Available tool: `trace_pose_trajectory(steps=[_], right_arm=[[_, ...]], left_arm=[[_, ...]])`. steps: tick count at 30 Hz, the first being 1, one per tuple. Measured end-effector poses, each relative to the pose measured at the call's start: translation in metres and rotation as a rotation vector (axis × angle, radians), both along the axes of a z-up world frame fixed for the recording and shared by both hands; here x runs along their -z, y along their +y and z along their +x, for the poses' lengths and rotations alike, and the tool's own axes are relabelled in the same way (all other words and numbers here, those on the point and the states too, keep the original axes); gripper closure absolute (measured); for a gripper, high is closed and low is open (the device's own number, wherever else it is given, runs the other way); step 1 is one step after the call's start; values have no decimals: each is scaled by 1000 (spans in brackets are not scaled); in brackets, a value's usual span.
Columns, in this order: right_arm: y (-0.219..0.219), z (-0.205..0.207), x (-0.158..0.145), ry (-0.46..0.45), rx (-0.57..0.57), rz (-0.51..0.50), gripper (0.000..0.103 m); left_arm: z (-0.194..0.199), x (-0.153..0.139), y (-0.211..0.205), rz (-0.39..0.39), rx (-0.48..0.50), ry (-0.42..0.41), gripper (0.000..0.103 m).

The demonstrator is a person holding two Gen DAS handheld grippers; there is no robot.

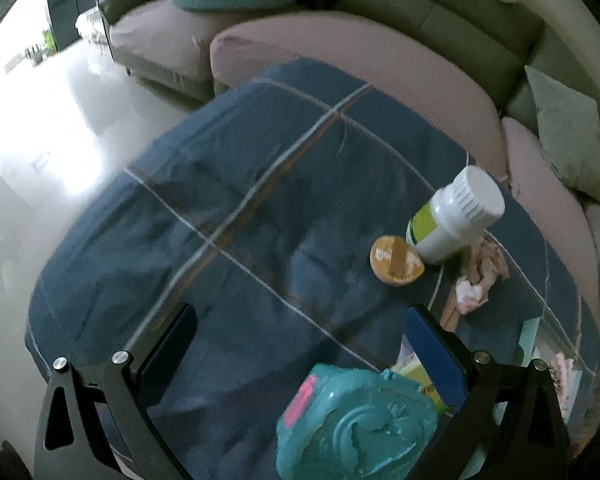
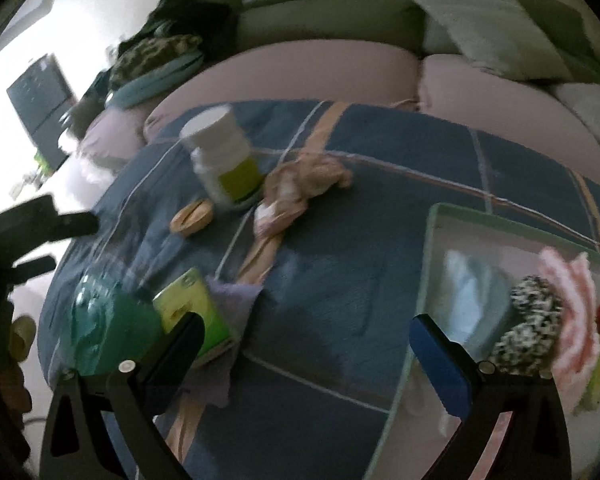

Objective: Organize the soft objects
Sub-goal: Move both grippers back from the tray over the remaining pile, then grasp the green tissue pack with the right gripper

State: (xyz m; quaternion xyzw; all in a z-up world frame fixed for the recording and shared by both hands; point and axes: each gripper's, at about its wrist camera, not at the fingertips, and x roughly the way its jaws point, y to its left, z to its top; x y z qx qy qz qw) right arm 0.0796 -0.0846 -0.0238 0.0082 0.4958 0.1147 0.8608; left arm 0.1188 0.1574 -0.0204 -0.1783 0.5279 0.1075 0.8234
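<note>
A: Right wrist view: our right gripper (image 2: 306,332) gapes empty, the box (image 2: 430,240) of soft things beside it.

B: Our left gripper (image 1: 300,320) gapes too. The pink cloth (image 2: 300,188) touches the bottle (image 2: 224,152); we'd pinch its far end.

A long sofa with grey-green backrests and dusty pink seat cushions (image 1: 364,52) curves around the far side. Pale green throw pillows (image 1: 572,136) lean on its right end. Left of the sofa, a glossy pale floor (image 1: 60,120) glares with bright daylight.
</note>
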Motion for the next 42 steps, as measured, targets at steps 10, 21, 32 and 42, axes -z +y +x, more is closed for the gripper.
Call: trace_pose_trajectory(steps=[10,21,32,42], right_arm=[[26,-7,13,46,-117,-24,0],[48,-6,25,68,-201,-45,6],[60,-3,30,42,-256,-65,19],[61,-1,32,49,-270,-38,36]], left_arm=[[3,14,5,-12,-8,72,0],[5,16,8,-29,-18,79,0],[6,18,12,-46,-28,83,0],[9,21,7,-54,-21,97,0]])
